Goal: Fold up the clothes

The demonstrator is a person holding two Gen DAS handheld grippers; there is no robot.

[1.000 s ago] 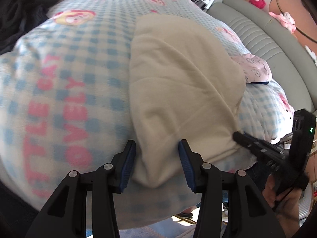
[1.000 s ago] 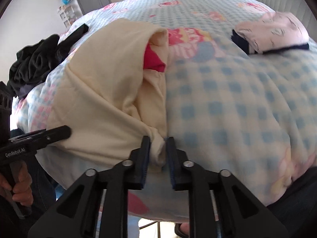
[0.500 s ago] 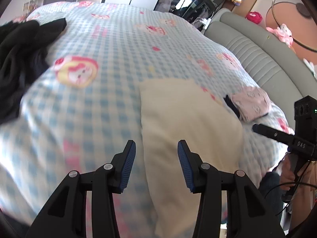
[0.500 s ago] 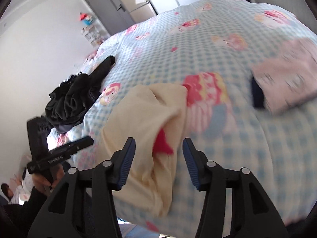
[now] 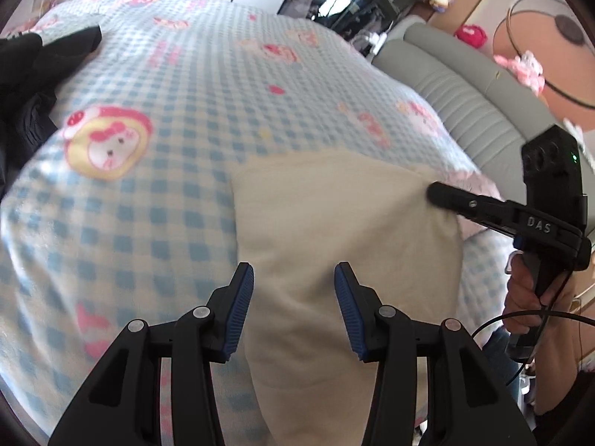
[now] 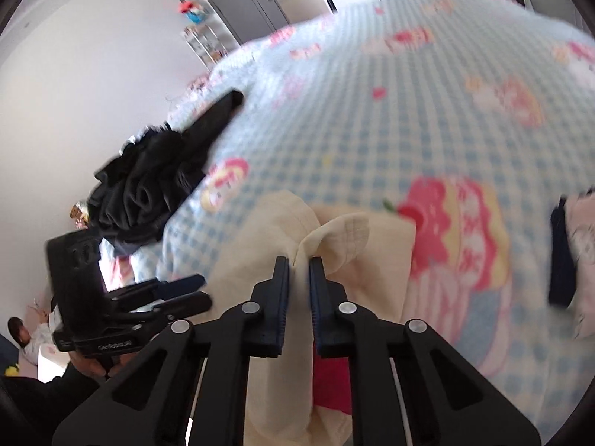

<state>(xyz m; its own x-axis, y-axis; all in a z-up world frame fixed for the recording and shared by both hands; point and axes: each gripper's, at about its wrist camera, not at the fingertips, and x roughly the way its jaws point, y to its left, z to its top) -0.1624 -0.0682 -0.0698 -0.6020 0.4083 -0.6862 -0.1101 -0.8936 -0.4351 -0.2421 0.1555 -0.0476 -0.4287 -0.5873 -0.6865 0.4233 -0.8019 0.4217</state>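
Note:
A cream garment [image 5: 346, 230] lies folded lengthwise on the blue checked bedspread [image 5: 186, 111]. My left gripper [image 5: 293, 308] hovers above its near end, open, with nothing between the pads. My right gripper [image 6: 298, 264] is shut on a raised fold of the cream garment [image 6: 334, 230]; a red inner part [image 6: 331, 383] shows just below the jaws. In the left wrist view, the right gripper [image 5: 437, 193] reaches in from the right at the garment's far right edge. The left gripper [image 6: 197, 291] shows at the left in the right wrist view.
A heap of black clothes [image 6: 148, 186] lies on the bed's left side, also seen as black clothes [image 5: 29, 63]. A folded pink garment [image 6: 584, 245] with a dark edge rests to the right. A grey padded headboard [image 5: 465, 74] runs along the far right.
The right gripper let go of the garment's near corner, opened wide, then shut on a fold further up. Both grippers rose and drew back; the left stayed open.

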